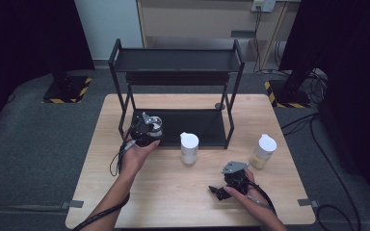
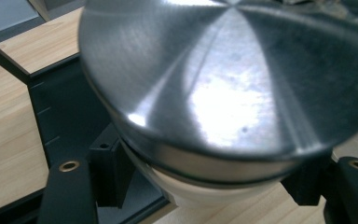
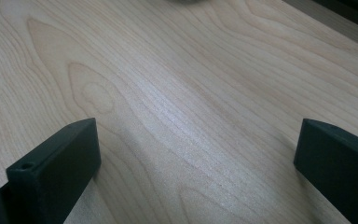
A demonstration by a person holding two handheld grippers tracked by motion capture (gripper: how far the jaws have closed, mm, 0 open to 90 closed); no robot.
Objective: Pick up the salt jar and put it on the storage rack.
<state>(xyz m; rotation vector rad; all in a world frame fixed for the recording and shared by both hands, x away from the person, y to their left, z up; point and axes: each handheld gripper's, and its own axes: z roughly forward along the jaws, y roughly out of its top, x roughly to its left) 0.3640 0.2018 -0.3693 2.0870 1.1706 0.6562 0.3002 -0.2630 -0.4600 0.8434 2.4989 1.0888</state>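
here the desk (image 1: 173,192) is a pale wood top with a clear grain, standing on grey carpet (image 1: 38,144). a black two-tier rack (image 1: 178,62) stands on the desk's far half, its lower shelf (image 1: 192,126) lying on the wood and its upper shelf raised on thin posts. beyond the desk's far edge there is a pale wall with a light wooden cabinet, and dark curtains hang at both sides of the room. yellow-and-black striped bases (image 1: 67,89) sit on the carpet off the far left and far right corners, and black cables (image 1: 327,159) trail across the floor to the right.

the left gripper (image 1: 150,129) is at the near left corner of the rack's lower shelf, clenched on a white jar with a brushed metal lid (image 2: 228,84); in the left gripper view the jaws press on the jar's white body just under the lid, and the shelf's edge and the wood show below it. whether the jar rests on the shelf or is held just above it i cannot tell.

a white lidded container (image 1: 189,148) stands just in front of the rack's near edge, about mid-desk. a second container with yellowish contents (image 1: 263,151) stands toward the desk's right edge.

the right gripper (image 1: 218,192) lies low near the desk's near edge, right of centre, its jaws released and wide apart over bare wood.
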